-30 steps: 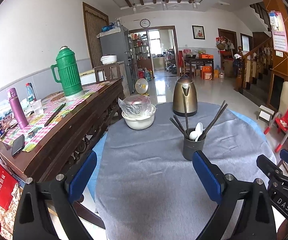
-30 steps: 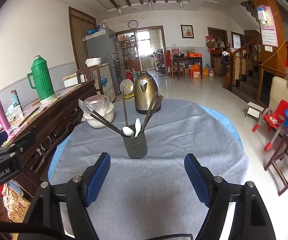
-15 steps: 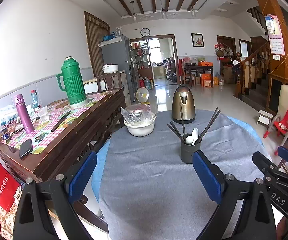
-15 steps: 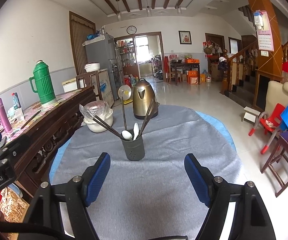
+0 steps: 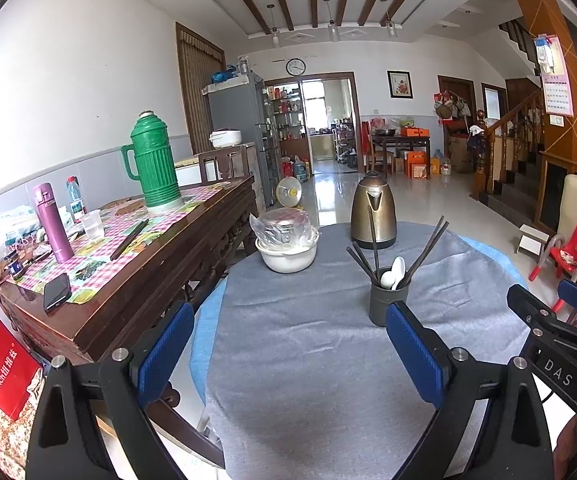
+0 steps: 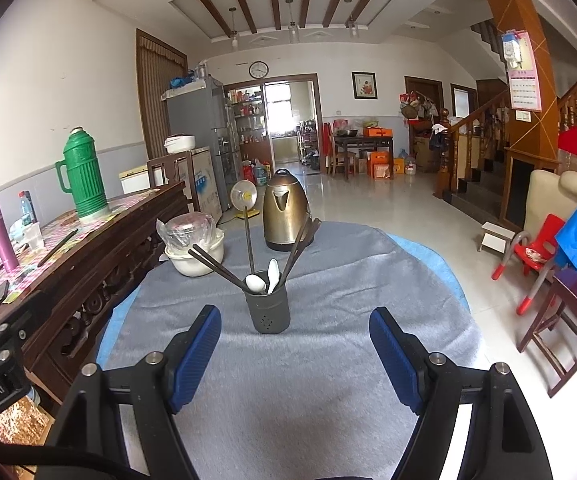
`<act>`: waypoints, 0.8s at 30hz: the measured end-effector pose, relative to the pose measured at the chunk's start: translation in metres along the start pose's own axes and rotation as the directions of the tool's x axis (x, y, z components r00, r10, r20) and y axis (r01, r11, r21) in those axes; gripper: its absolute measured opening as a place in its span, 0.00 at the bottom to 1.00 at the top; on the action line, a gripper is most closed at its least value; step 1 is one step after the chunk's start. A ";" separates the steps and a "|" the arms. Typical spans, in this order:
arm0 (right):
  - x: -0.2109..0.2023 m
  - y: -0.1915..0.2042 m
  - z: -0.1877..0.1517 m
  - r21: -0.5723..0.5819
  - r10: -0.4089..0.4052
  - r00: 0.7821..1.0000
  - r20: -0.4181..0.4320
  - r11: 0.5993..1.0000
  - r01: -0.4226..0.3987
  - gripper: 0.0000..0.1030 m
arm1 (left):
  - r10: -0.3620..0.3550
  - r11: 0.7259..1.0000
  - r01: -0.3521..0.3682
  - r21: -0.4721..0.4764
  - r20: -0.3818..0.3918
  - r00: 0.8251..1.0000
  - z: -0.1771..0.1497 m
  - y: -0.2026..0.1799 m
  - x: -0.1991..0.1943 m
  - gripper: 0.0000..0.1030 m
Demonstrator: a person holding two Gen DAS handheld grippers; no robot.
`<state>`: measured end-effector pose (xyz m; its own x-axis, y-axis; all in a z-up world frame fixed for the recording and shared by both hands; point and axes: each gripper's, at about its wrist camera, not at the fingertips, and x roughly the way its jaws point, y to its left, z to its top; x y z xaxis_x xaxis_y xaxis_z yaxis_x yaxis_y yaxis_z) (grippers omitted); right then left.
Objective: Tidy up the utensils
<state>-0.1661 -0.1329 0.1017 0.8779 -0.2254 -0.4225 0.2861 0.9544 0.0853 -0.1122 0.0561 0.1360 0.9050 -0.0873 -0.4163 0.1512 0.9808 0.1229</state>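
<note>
A dark grey utensil holder (image 5: 386, 304) (image 6: 267, 312) stands upright on the grey cloth of the round table (image 5: 308, 360) (image 6: 308, 380). It holds several dark chopsticks (image 5: 428, 244) (image 6: 212, 264) and two white spoons (image 5: 393, 274) (image 6: 262, 280). My left gripper (image 5: 290, 354) is open and empty, back from the holder. My right gripper (image 6: 294, 354) is open and empty, with the holder straight ahead between its fingers.
A bronze kettle (image 5: 373, 212) (image 6: 284, 212) and a plastic-covered white bowl (image 5: 286, 248) (image 6: 194, 248) stand at the table's far side. A wooden sideboard (image 5: 128, 280) on the left carries a green thermos (image 5: 154, 160), purple bottle (image 5: 50, 222) and phone (image 5: 56, 291). Chairs (image 6: 560, 320) stand right.
Both grippers have drawn back and up from the holder, which looks smaller and farther. Both stay open and empty. The utensils have not moved.
</note>
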 end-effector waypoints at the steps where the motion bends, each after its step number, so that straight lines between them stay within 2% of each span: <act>1: 0.001 0.002 0.001 -0.007 -0.003 1.000 0.001 1.000 0.003 0.78 | 0.000 1.000 0.000 -0.004 0.000 1.000 0.000 0.002 0.001 0.94; 11: 0.004 0.018 0.002 -0.036 -0.014 1.000 0.002 0.999 0.015 0.78 | -0.003 0.999 0.003 -0.034 0.003 1.000 0.000 0.014 0.006 0.94; 24: 0.001 0.019 -0.002 -0.024 -0.017 1.000 0.003 1.000 0.017 0.78 | -0.009 0.999 0.009 -0.038 0.008 1.000 -0.005 0.018 0.000 0.94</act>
<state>-0.1604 -0.1144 0.1016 0.8739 -0.2419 -0.4216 0.2916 0.9549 0.0564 -0.1115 0.0747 0.1333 0.9070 -0.0972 -0.4099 0.1439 0.9860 0.0847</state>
